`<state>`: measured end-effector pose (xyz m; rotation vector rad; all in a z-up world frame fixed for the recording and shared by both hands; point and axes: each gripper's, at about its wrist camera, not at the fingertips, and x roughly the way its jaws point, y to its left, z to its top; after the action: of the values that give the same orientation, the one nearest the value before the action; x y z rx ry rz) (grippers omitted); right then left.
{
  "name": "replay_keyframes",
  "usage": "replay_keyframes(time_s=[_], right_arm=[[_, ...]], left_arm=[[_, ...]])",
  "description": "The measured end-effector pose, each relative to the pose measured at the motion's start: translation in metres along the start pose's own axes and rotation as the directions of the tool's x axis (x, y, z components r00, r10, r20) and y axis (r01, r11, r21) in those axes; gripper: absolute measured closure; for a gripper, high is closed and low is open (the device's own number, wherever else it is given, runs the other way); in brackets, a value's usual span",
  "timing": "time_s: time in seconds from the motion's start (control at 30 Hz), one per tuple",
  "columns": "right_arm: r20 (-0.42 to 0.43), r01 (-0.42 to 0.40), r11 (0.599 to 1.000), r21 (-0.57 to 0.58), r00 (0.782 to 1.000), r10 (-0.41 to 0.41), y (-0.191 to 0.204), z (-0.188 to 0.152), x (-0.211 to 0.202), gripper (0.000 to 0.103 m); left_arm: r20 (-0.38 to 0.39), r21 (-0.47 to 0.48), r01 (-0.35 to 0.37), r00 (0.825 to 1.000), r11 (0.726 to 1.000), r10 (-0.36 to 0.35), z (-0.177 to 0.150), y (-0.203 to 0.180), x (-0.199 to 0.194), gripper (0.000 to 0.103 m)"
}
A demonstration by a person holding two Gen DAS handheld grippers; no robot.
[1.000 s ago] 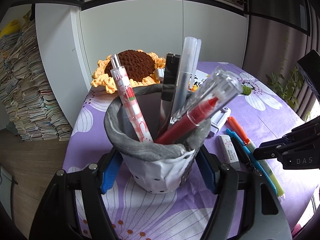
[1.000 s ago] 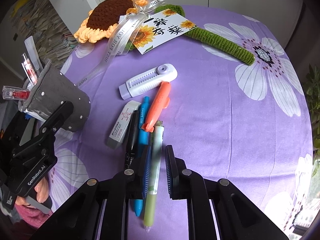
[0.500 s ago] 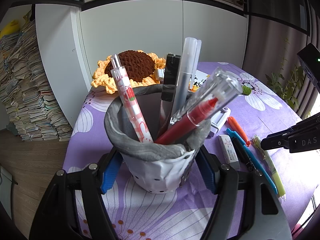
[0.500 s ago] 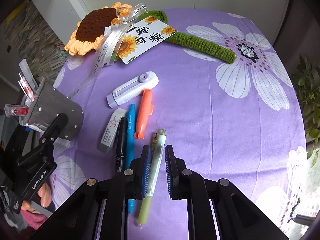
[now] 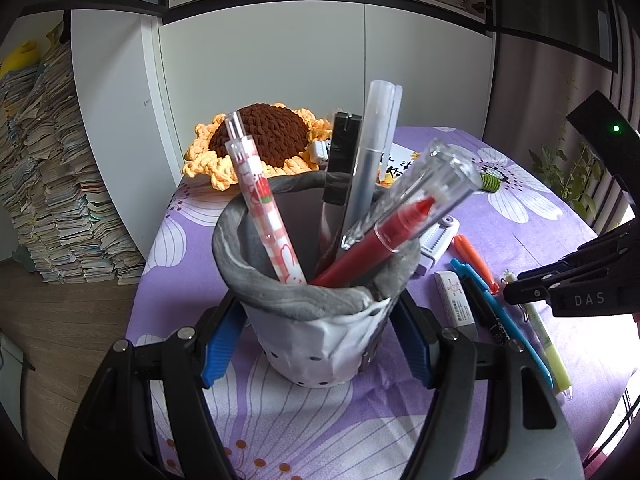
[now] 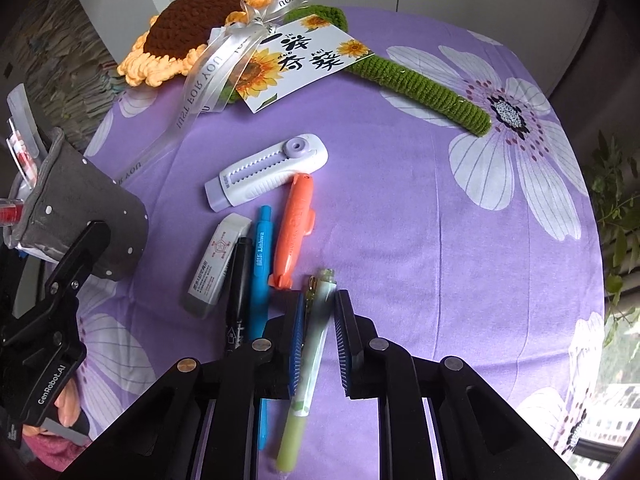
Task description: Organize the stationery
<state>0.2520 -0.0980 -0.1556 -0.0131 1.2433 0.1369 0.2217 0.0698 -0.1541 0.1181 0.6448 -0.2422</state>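
Observation:
A grey fabric pen holder (image 5: 312, 344) stands on the purple flowered tablecloth (image 6: 400, 220) with several pens in it. My left gripper (image 5: 316, 316) is shut on it, blue pads against both sides. In the right wrist view the holder (image 6: 88, 208) is at the left. My right gripper (image 6: 320, 300) points steeply down, and its jaws are opening. A light green pen (image 6: 316, 344), blurred, lies lengthwise between the pads with a small gap on each side. The left wrist view shows that pen (image 5: 550, 350) below the right gripper (image 5: 516, 292).
Left of the green pen lie a blue pen (image 6: 260, 264), a black marker (image 6: 239, 280), an eraser (image 6: 218, 264), an orange highlighter (image 6: 296, 228) and a white-lilac correction tape (image 6: 268, 172). A crochet sunflower (image 6: 188, 28) with a card (image 6: 300, 60) fills the far side.
The right gripper drew back from the table and carried the green pen slightly right of the other pens. Its jaws have since parted a little. The left gripper and holder stayed still.

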Motion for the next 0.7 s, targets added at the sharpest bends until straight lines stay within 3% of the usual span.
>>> replay_keyframes(time_s=[0.17, 0.3, 0.43, 0.6, 0.7], right_arm=[[0.090, -0.076, 0.997, 0.012, 0.993, 0.075, -0.004, -0.002, -0.034, 0.087], [0.211, -0.136, 0.991, -0.013, 0.968, 0.136, 0.000, -0.004, -0.080, 0.087], [0.349, -0.170, 0.983, -0.065, 0.919, 0.182, 0.013, 0.000, -0.127, 0.087], [0.490, -0.206, 0.967, -0.151, 0.834, 0.254, 0.038, 0.007, -0.181, 0.087], [0.533, -0.215, 0.950, -0.228, 0.789, 0.307, 0.057, 0.013, -0.205, 0.088]], left_arm=[[-0.002, 0.000, 0.000, 1.000, 1.000, 0.000, 0.000, 0.001, 0.001, 0.034], [-0.002, 0.000, 0.000, 1.000, 1.000, 0.000, 0.000, 0.001, 0.001, 0.034], [-0.002, -0.001, 0.000, 1.000, 1.000, 0.000, 0.000, 0.001, 0.001, 0.034], [-0.002, -0.001, 0.000, 1.000, 1.000, 0.000, -0.001, 0.001, 0.001, 0.034], [-0.002, -0.001, 0.000, 1.000, 1.000, 0.000, 0.000, 0.001, 0.001, 0.034]])
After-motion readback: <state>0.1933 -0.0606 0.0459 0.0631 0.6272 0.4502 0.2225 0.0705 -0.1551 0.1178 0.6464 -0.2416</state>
